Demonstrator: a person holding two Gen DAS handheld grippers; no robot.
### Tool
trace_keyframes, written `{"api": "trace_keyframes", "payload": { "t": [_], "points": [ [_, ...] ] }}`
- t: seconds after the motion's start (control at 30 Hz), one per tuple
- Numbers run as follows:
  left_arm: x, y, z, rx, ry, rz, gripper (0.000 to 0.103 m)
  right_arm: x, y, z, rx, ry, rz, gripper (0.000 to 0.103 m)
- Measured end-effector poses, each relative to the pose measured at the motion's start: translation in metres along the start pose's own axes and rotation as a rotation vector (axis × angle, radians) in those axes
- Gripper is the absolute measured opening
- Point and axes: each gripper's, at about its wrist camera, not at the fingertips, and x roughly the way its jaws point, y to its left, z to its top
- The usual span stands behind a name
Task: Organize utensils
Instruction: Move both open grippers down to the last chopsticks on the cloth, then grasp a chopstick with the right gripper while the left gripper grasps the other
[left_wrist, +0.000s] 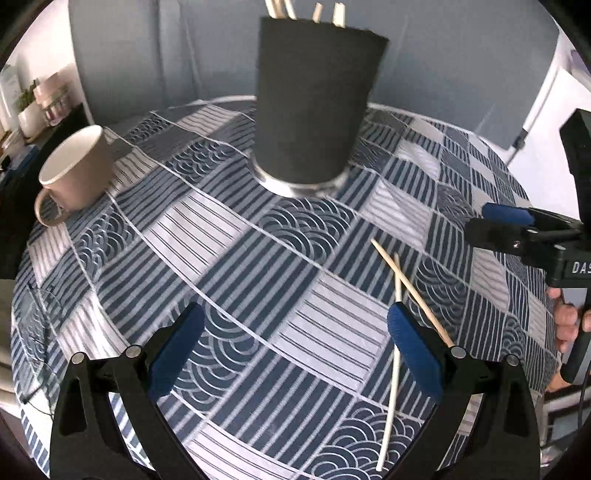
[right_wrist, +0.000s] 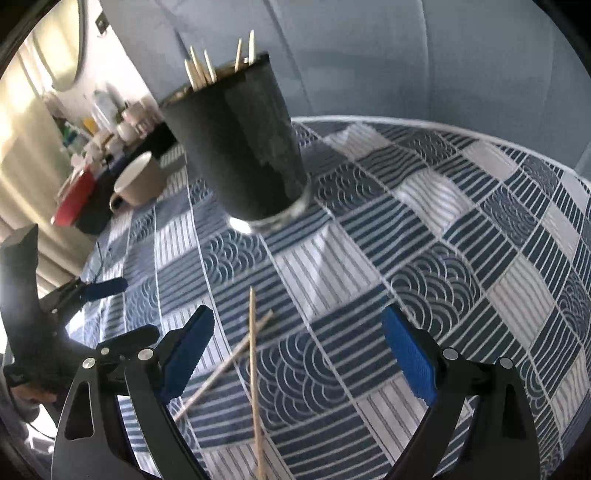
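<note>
A black holder (left_wrist: 314, 103) stands on a metal base at the table's far middle, with several wooden chopsticks (left_wrist: 338, 13) sticking out of its top. Two loose chopsticks lie crossed on the cloth: one slanted (left_wrist: 406, 285), one nearly lengthwise (left_wrist: 388, 417). My left gripper (left_wrist: 295, 321) hovers open just left of them, holding nothing. The right wrist view shows the same holder (right_wrist: 240, 147) and the two loose chopsticks (right_wrist: 254, 369) (right_wrist: 219, 369) lying between the fingers of my open right gripper (right_wrist: 297, 321), toward its left finger. Each gripper also appears from the side, right gripper (left_wrist: 491, 225) and left gripper (right_wrist: 125, 310).
A beige mug (left_wrist: 75, 170) (right_wrist: 140, 181) sits at the table's far left edge. The round table carries a blue and white patchwork cloth (left_wrist: 258, 258) (right_wrist: 443, 221). A person's hand (left_wrist: 569, 325) holds the right gripper's handle. A cluttered shelf (right_wrist: 92, 147) stands beyond the table.
</note>
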Motion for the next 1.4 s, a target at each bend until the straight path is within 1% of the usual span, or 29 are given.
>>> {"api": "trace_keyframes", "payload": {
  "t": [0.1,0.27,0.57,0.67,0.8,0.87,0.93,1.0,1.03,1.07,1.1,1.17,1.2,1.23,1.3,1.4],
  "points": [
    [0.005,-0.007,-0.006,0.012,0.012,-0.027,0.097,0.007,-0.001,-0.012,-0.008,0.031,-0.009,0.088],
    [0.009,-0.021,-0.015,0.076,0.020,-0.053,0.097,0.018,0.003,-0.030,-0.030,0.082,-0.012,0.088],
    [0.017,-0.041,-0.024,0.173,0.038,-0.072,0.097,0.030,0.014,-0.038,-0.071,0.116,-0.022,0.088],
    [0.021,-0.045,-0.024,0.193,0.068,-0.085,0.097,0.034,0.015,-0.039,-0.078,0.129,-0.039,0.088],
    [0.027,-0.048,-0.027,0.207,0.100,-0.083,0.097,0.041,0.014,-0.041,-0.083,0.159,-0.067,0.088],
    [0.031,-0.048,-0.029,0.203,0.117,-0.077,0.097,0.042,0.016,-0.042,-0.088,0.157,-0.078,0.088],
    [0.031,-0.049,-0.031,0.217,0.112,-0.065,0.097,0.044,0.017,-0.042,-0.100,0.160,-0.089,0.088],
    [0.033,-0.054,-0.034,0.264,0.114,-0.035,0.097,0.046,0.020,-0.043,-0.129,0.176,-0.114,0.089],
    [0.034,-0.058,-0.036,0.305,0.110,-0.009,0.099,0.048,0.023,-0.043,-0.153,0.188,-0.131,0.089],
    [0.034,-0.057,-0.036,0.305,0.105,-0.014,0.099,0.051,0.029,-0.045,-0.192,0.203,-0.163,0.089],
    [0.034,-0.055,-0.035,0.287,0.110,-0.021,0.098,0.052,0.030,-0.045,-0.198,0.200,-0.169,0.090],
    [0.035,-0.054,-0.034,0.284,0.115,-0.015,0.099,0.052,0.027,-0.045,-0.165,0.201,-0.175,0.091],
    [0.036,-0.054,-0.034,0.285,0.115,-0.013,0.099,0.052,0.027,-0.045,-0.162,0.201,-0.184,0.095],
    [0.036,-0.054,-0.034,0.285,0.114,-0.012,0.099,0.053,0.026,-0.046,-0.143,0.202,-0.186,0.096],
    [0.035,-0.053,-0.035,0.277,0.106,-0.008,0.099,0.053,0.026,-0.045,-0.144,0.208,-0.188,0.096],
    [0.033,-0.053,-0.037,0.264,0.094,-0.002,0.098,0.055,0.027,-0.042,-0.151,0.243,-0.186,0.096]
  ]
}}
